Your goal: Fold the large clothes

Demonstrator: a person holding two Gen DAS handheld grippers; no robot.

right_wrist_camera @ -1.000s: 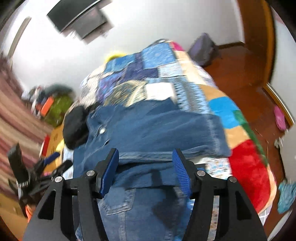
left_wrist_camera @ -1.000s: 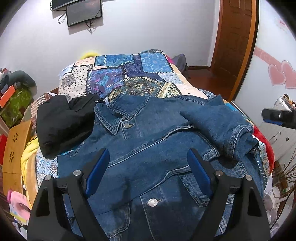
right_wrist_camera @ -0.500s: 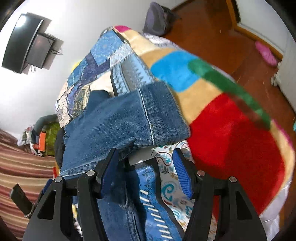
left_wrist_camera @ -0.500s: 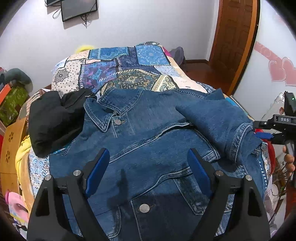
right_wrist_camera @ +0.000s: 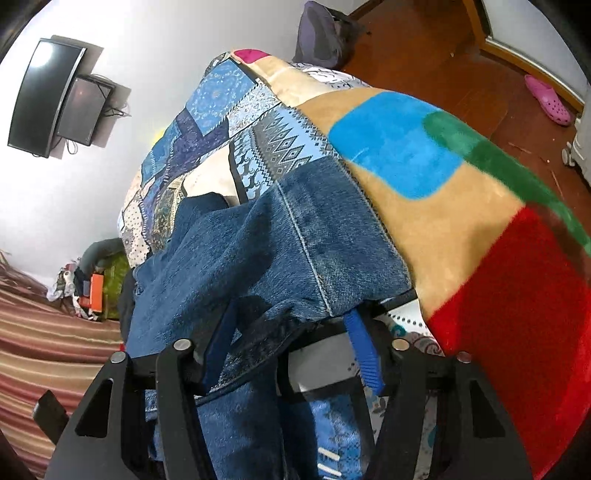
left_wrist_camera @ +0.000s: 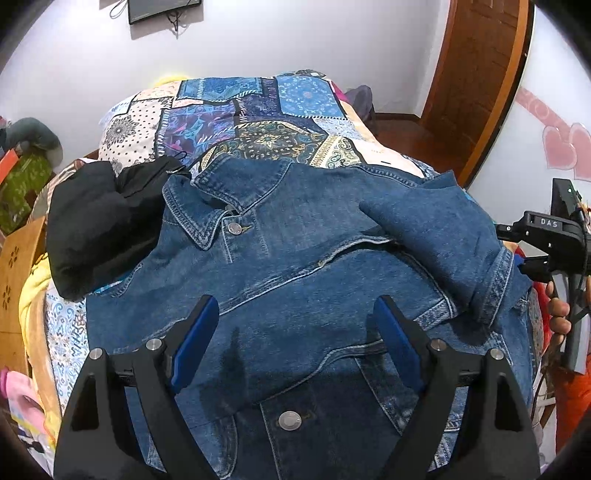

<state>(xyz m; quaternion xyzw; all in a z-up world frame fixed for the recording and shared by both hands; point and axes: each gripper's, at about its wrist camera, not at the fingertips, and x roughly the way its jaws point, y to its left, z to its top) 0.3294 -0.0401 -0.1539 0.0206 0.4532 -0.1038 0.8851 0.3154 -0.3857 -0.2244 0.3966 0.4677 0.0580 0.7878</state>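
A blue denim jacket (left_wrist_camera: 295,266) lies front up on the bed, collar toward the far wall, with one sleeve (left_wrist_camera: 443,236) folded across its chest. My left gripper (left_wrist_camera: 291,306) hovers open just above the jacket's lower front, nothing between its fingers. At the bed's right edge my right gripper (right_wrist_camera: 291,332) reaches under the sleeve cuff (right_wrist_camera: 332,251). Its jaws are closing with denim between them, and the blue pads (right_wrist_camera: 364,350) do not clearly pinch it. The cuff drapes over and hides the fingertips. In the left wrist view the right tool's black body (left_wrist_camera: 546,236) and a hand (left_wrist_camera: 557,314) show beside the cuff.
A black garment (left_wrist_camera: 99,229) lies left of the jacket's collar. A patchwork quilt (left_wrist_camera: 258,110) covers the far bed, and a red, tan and blue fleece blanket (right_wrist_camera: 498,295) covers its right side. A wooden door (left_wrist_camera: 476,74), a backpack (right_wrist_camera: 325,33) and a pink slipper (right_wrist_camera: 546,99) are on the floor side.
My right gripper rolled and dropped from above the jacket to the sleeve cuff at the bed's edge, and its jaws narrowed. The left gripper sank slightly toward the jacket.
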